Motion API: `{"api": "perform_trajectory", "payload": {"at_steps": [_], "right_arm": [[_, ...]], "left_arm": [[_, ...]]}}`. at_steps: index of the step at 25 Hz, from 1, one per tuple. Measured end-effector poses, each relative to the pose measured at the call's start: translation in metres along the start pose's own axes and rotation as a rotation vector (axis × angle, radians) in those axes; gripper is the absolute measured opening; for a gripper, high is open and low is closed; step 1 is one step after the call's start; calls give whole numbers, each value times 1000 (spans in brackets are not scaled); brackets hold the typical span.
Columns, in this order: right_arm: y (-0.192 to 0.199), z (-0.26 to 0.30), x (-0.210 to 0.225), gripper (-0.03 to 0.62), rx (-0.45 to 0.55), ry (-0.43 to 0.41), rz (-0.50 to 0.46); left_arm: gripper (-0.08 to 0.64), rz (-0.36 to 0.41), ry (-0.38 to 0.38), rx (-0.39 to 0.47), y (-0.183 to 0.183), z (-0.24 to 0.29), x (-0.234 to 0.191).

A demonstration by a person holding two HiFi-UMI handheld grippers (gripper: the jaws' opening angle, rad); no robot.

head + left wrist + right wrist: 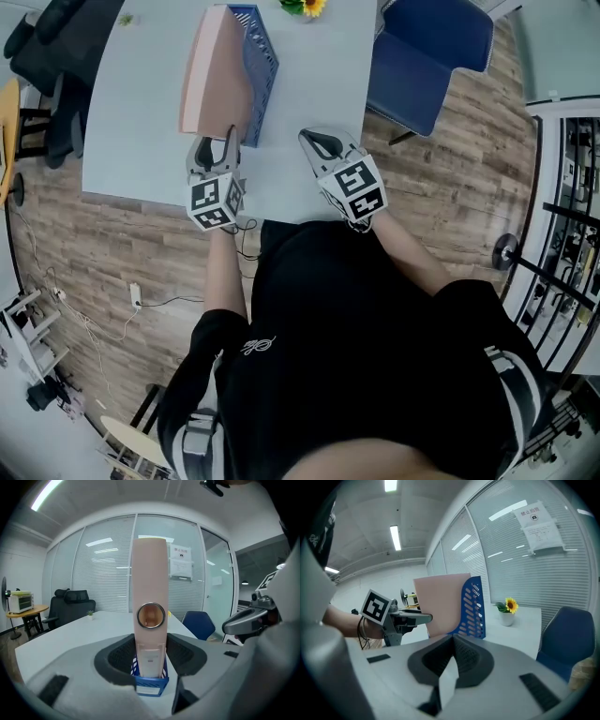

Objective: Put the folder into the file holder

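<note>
Folder [211, 75] standing in the holder [264, 56], with my left gripper [217, 142] on it.
The pink folder stands upright in the blue holder, and my left jaws pinch its near spine. My right gripper [319, 142] sits beside it, jaws pressed together and empty, near the table's [141, 112] front edge. There is bare tabletop to the left and a chair [431, 47] past the right edge.

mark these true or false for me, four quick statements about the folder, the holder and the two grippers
1. The pink folder stands in the blue perforated file holder. True.
2. The right hand-held gripper grips the folder. False: its jaws are together, empty, off to the side.
3. The left hand-held gripper has the folder's spine between its jaws. True.
4. The padded chair by the pale grey table is red. False: it is blue.
</note>
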State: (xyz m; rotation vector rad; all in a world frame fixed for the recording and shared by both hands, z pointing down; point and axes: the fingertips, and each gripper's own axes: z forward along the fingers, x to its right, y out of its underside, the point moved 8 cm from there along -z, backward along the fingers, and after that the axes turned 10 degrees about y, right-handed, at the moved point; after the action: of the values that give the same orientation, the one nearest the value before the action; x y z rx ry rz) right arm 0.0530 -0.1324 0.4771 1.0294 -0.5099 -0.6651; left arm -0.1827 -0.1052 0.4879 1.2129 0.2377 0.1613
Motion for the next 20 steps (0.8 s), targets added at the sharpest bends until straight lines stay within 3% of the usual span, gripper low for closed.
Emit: {"api": "perform_trajectory", "payload": {"at_steps": [12, 20], "right_arm": [[16, -15, -17, 5, -6, -103, -39], [39, -17, -51, 5, -56, -170, -41]], "left_arm": [[209, -43, -88, -16, 28, -47, 26], [209, -114, -102, -105, 69, -87, 44]]}}
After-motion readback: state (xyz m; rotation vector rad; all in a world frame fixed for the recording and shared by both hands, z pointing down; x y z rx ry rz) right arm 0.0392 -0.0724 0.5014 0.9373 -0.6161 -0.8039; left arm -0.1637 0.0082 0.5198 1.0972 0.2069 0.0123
